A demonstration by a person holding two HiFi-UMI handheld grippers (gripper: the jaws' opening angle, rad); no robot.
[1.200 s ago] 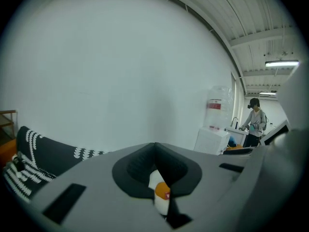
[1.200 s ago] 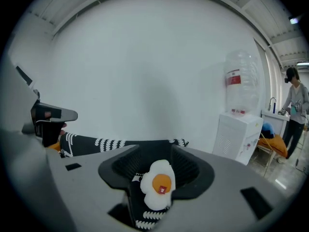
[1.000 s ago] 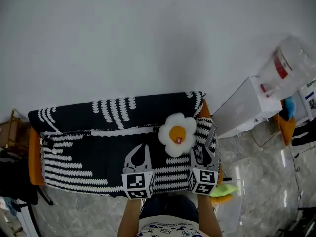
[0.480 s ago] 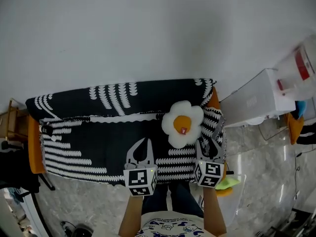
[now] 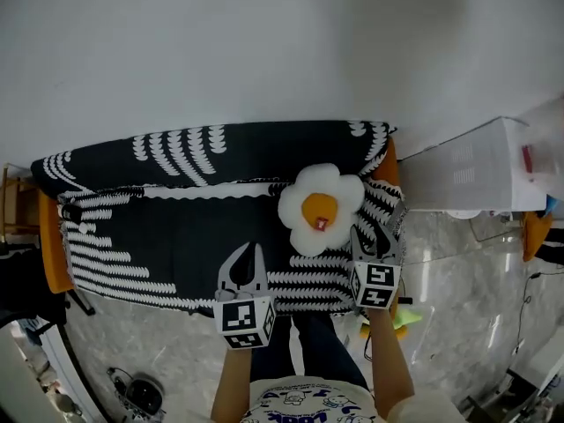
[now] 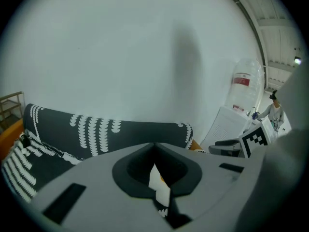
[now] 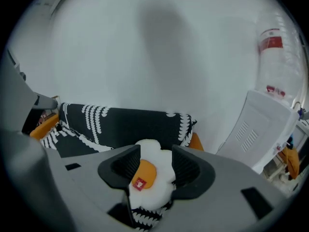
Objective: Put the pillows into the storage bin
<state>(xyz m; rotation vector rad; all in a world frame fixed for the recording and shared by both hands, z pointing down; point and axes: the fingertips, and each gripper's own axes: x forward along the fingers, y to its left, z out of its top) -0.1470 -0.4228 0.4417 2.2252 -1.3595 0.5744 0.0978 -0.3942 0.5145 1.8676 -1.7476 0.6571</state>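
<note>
A white flower-shaped pillow (image 5: 319,208) with an orange centre and a small red tag lies on the right part of a sofa draped in a black-and-white patterned cover (image 5: 176,236). My right gripper (image 5: 374,236) hovers at the sofa's front right, just right of the pillow. Its jaws are opening, and the pillow (image 7: 150,175) shows in the gap between them, ahead of the pads and untouched. My left gripper (image 5: 246,256) hangs over the seat's front edge, left of the pillow, its tips together and empty. The pillow shows as a sliver (image 6: 157,180) behind the left gripper (image 6: 154,146).
A white cabinet-like appliance (image 5: 480,170) with a large water bottle (image 7: 271,52) stands right of the sofa. Something green (image 5: 401,317) lies on the floor by my right arm. Orange sofa arms (image 5: 51,254) show at both ends. A wooden rack (image 5: 9,201) stands far left.
The head view has shifted, with the sofa now higher in frame. My right gripper has come a little nearer the pillow. The pillow itself has stayed put on the seat.
</note>
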